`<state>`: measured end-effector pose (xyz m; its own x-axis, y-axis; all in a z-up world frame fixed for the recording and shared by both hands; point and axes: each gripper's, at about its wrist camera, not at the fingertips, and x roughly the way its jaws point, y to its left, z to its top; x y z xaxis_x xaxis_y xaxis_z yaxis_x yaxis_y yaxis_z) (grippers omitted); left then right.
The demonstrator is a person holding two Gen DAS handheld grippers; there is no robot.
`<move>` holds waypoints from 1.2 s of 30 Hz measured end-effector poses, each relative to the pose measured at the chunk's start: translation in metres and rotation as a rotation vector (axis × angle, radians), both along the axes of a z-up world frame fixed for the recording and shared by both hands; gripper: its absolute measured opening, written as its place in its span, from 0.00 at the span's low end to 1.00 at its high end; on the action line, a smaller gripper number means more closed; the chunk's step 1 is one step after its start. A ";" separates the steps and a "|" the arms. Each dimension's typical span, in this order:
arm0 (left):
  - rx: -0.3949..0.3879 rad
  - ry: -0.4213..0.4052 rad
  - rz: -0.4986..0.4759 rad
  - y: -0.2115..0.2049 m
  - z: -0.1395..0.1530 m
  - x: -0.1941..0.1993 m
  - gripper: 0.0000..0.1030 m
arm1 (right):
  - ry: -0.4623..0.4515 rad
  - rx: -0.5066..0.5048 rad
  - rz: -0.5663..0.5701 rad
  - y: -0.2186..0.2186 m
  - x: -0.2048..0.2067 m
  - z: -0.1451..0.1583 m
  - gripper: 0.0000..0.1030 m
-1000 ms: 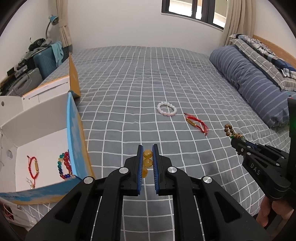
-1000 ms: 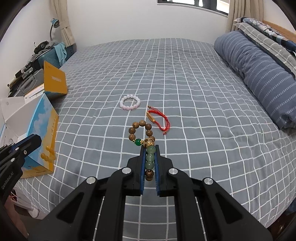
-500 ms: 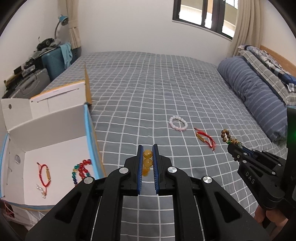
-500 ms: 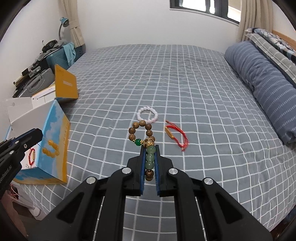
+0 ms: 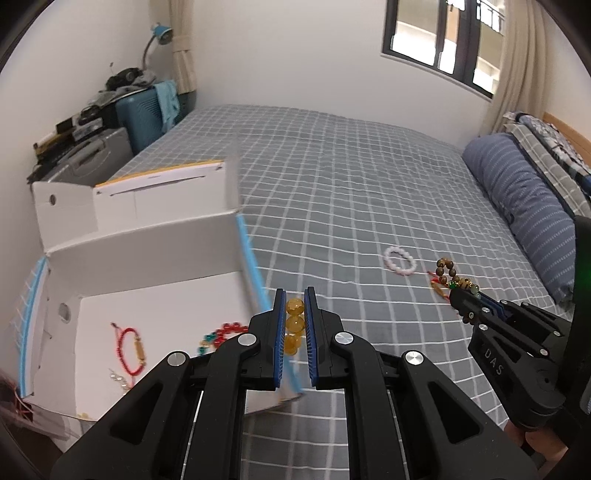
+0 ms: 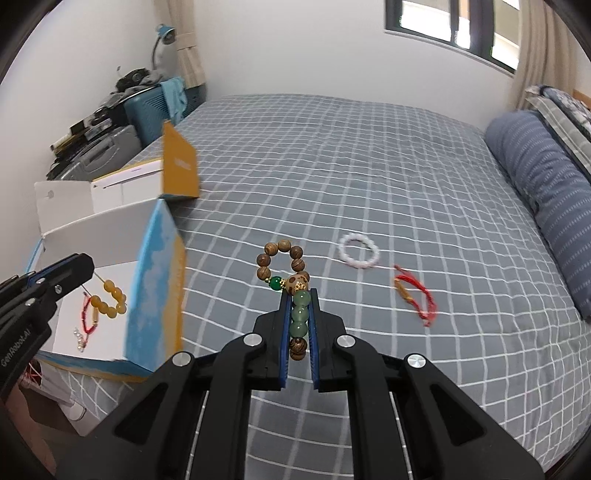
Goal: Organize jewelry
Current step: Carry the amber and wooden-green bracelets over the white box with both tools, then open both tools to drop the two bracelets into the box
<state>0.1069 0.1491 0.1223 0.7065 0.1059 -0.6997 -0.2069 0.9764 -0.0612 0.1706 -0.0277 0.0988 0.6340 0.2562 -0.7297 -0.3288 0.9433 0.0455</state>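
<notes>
The amber bead bracelet (image 5: 294, 326) is pinched between the blue pads of the left gripper (image 5: 294, 295), whose jaws are clenched on it; in the right wrist view its loop (image 6: 109, 297) hangs from the gripper tip (image 6: 79, 266) over the open white box (image 6: 110, 236). The wooden and green bead bracelet (image 6: 291, 288) is clamped the same way in the right gripper (image 6: 298, 291), its green beads lined up between the pads and its brown wooden beads looping out past the tips, above the grey checked bedspread (image 6: 369, 166). On the floor of the box (image 5: 166, 306) lie a red cord bracelet (image 5: 131, 347), a string of red and green beads (image 5: 221, 334) and a small pale beaded piece (image 5: 118, 378). On the bedspread (image 5: 351, 184), well apart from the box, lie a white bead bracelet (image 6: 359, 249) and just beside it a red cord bracelet with a gold tube (image 6: 413, 297). A blue striped bolster (image 6: 543, 195) runs along the right edge of the bed, and a blue suitcase (image 5: 142, 110) and a grey case (image 5: 92, 162) stand against the wall on the left, under a blue lamp (image 5: 162, 33).
</notes>
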 end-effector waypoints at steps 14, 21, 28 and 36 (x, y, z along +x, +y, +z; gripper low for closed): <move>0.008 0.011 0.139 0.099 -0.009 -0.036 0.09 | -0.004 -0.010 0.124 0.104 -0.022 -0.002 0.08; 0.002 0.021 0.192 0.130 -0.015 -0.049 0.09 | 0.001 0.011 0.188 0.149 -0.031 -0.005 0.08; 0.019 0.060 0.240 0.156 -0.032 -0.054 0.09 | 0.030 0.007 0.238 0.193 -0.034 -0.022 0.08; 0.035 0.116 0.308 0.192 -0.057 -0.060 0.09 | 0.077 -0.005 0.241 0.222 -0.021 -0.042 0.08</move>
<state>0.0470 0.3415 0.0657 0.5535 0.3272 -0.7659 -0.4962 0.8681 0.0123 0.1492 0.1942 0.0565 0.4973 0.3894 -0.7752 -0.5398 0.8385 0.0749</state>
